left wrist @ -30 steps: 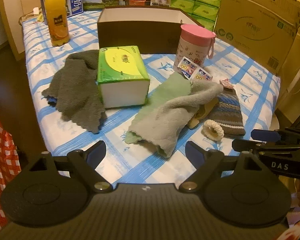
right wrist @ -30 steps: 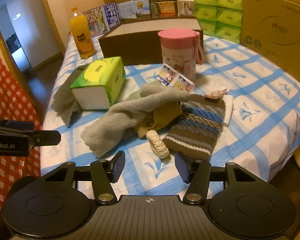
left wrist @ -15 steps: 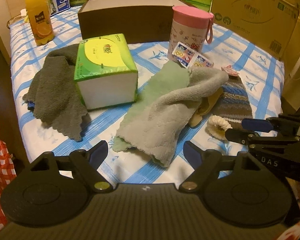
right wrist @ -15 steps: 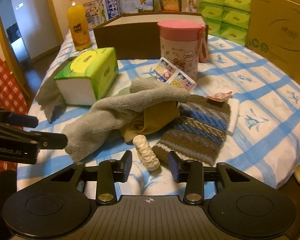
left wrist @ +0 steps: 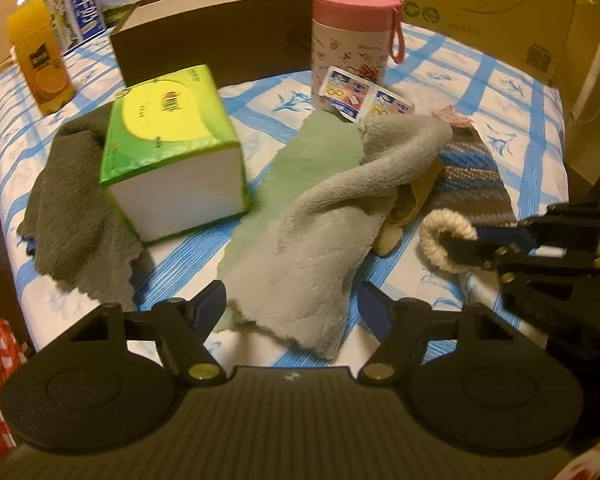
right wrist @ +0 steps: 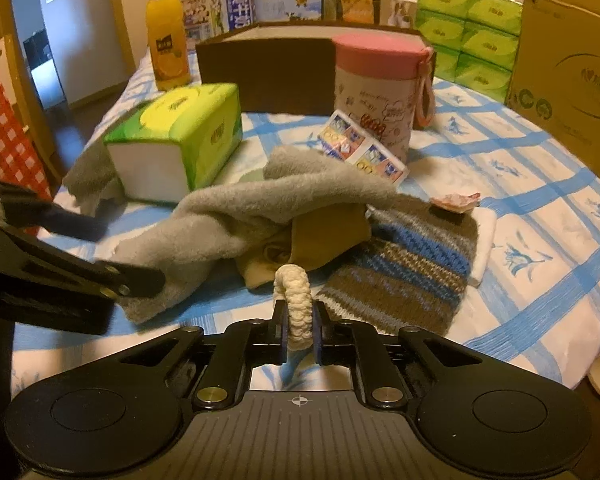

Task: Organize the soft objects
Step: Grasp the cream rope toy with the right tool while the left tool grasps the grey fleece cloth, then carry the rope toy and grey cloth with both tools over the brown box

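Observation:
On the blue-checked bedspread, a cream scrunchie (right wrist: 296, 292) stands on edge between the pads of my right gripper (right wrist: 298, 320), whose jaws are closing and press on it. In the left wrist view the scrunchie (left wrist: 440, 232) sits at that gripper's (left wrist: 472, 244) tips. My left gripper (left wrist: 292, 308) is open and closing, with the near edge of a light grey-green fleece cloth (left wrist: 312, 232) between its fingers, untouched. Beside the cloth lies a striped knit hat (right wrist: 404, 264), with a yellow cloth (right wrist: 324, 236) tucked under the fleece. A dark grey cloth (left wrist: 72, 200) lies at the left.
A green tissue pack (left wrist: 168, 136) rests partly on the dark cloth. Behind stand an open brown box (left wrist: 220, 40), a pink-lidded canister (left wrist: 352, 40) with small packets against it, and an orange juice bottle (left wrist: 36, 56). A big cardboard carton (left wrist: 480, 8) lines the right.
My right gripper came down and closed around the scrunchie, tipping it upright. My left gripper moved down and forward to the fleece cloth's near edge, its jaws narrowing a little.

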Action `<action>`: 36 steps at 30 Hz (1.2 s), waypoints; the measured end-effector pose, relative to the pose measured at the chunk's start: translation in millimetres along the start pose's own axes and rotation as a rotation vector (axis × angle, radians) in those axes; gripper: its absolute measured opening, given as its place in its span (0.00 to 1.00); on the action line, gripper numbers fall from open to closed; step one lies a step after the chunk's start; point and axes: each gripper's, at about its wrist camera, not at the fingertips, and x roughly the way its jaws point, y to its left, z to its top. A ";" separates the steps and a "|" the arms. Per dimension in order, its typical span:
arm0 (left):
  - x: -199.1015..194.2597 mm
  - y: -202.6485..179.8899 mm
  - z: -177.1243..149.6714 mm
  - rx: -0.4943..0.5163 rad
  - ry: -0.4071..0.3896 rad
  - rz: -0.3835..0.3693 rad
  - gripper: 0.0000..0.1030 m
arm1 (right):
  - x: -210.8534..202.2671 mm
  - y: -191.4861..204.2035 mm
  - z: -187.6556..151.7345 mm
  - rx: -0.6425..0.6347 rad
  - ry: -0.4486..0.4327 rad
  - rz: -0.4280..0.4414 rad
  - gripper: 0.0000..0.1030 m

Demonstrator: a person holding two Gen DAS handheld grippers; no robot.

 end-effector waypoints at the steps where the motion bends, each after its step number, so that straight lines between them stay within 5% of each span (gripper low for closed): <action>1: 1.3 -0.7 0.5 0.007 0.000 -0.001 0.68 | -2.8 -1.6 1.4 0.011 -0.004 0.002 0.11; 6: 13.4 -8.7 7.1 0.062 -0.001 -0.007 0.64 | -16.1 -12.1 7.8 0.072 -0.022 -0.011 0.11; 16: 20.6 -10.5 13.6 0.088 -0.004 -0.036 0.09 | -42.0 -35.4 8.0 0.161 -0.039 -0.085 0.11; 36: -113.2 12.2 61.6 -0.096 -0.329 -0.147 0.06 | -119.4 -23.3 8.1 0.197 -0.193 -0.143 0.12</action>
